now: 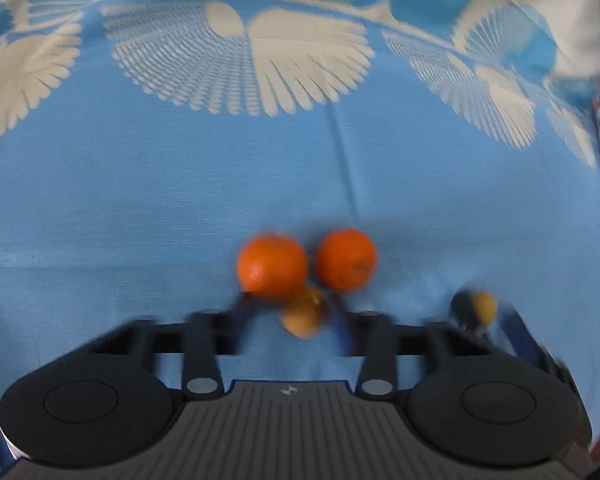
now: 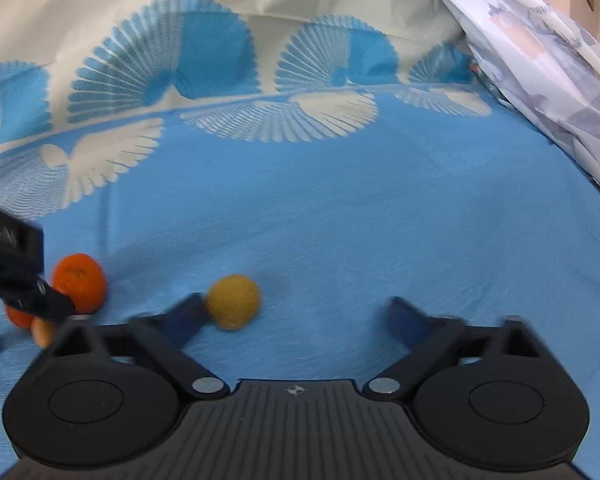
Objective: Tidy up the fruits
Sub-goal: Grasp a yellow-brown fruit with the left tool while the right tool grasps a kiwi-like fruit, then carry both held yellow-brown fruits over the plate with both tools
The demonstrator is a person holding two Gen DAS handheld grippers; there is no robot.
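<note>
The fruits lie on a blue bedsheet printed with cream fan shapes, with a pale patterned quilt bunched at its right edge in the right wrist view. The left gripper is tipped down toward the sheet, its blue fingers spread partway, and between them sits a small yellow-orange fruit; blur hides whether the fingers touch it. Just beyond the tips two oranges rest side by side, the left orange and the right orange, close together and apparently touching the small fruit. The right gripper is wide apart and holds nothing; its left finger lies against a dull yellow round fruit that sits on the sheet, while the other finger stands well apart from it. In the right wrist view the left gripper enters from the left edge, in front of the oranges. In the left wrist view the yellow fruit shows near the right gripper's dark finger.
</note>
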